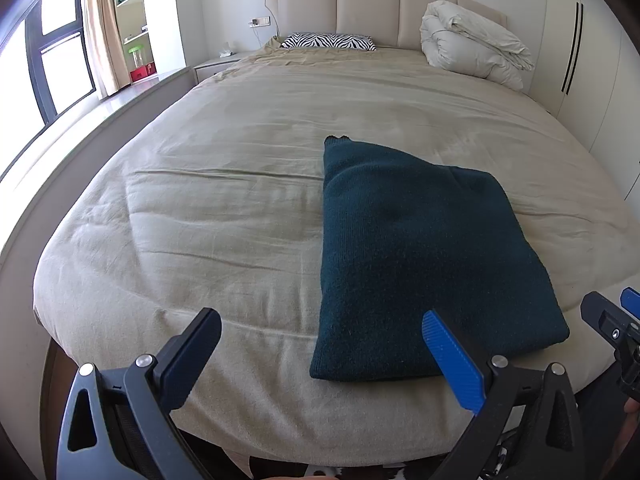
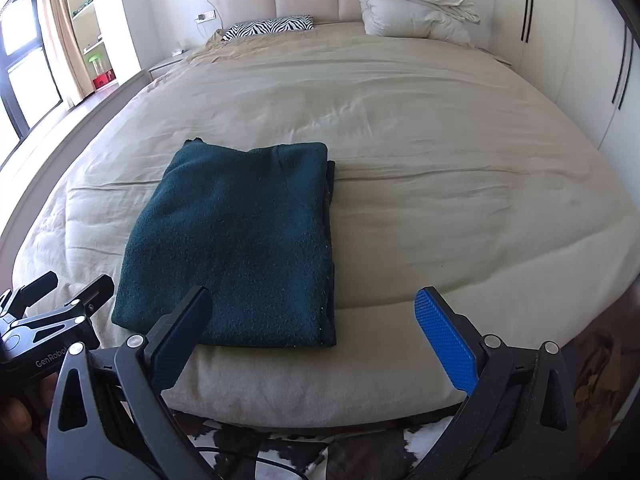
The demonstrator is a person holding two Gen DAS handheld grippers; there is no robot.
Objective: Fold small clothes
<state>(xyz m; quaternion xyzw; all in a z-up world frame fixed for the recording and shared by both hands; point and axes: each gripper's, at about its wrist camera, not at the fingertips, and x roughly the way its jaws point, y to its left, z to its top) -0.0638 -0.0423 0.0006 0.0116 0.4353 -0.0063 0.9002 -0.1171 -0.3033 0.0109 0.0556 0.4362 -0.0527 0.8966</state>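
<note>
Dark teal knit garment (image 2: 236, 240), folded into a flat rectangle, lying near the bed's foot edge

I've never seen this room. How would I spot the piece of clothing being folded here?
Start at the big bed with the beige cover that fills the room. Near its foot end, closest to the two open grippers, lies the dark teal knit garment, folded into a flat rectangle. It is the only dark item on the bed; the zebra pillow and white duvet bundle sit far off by the headboard.
</note>
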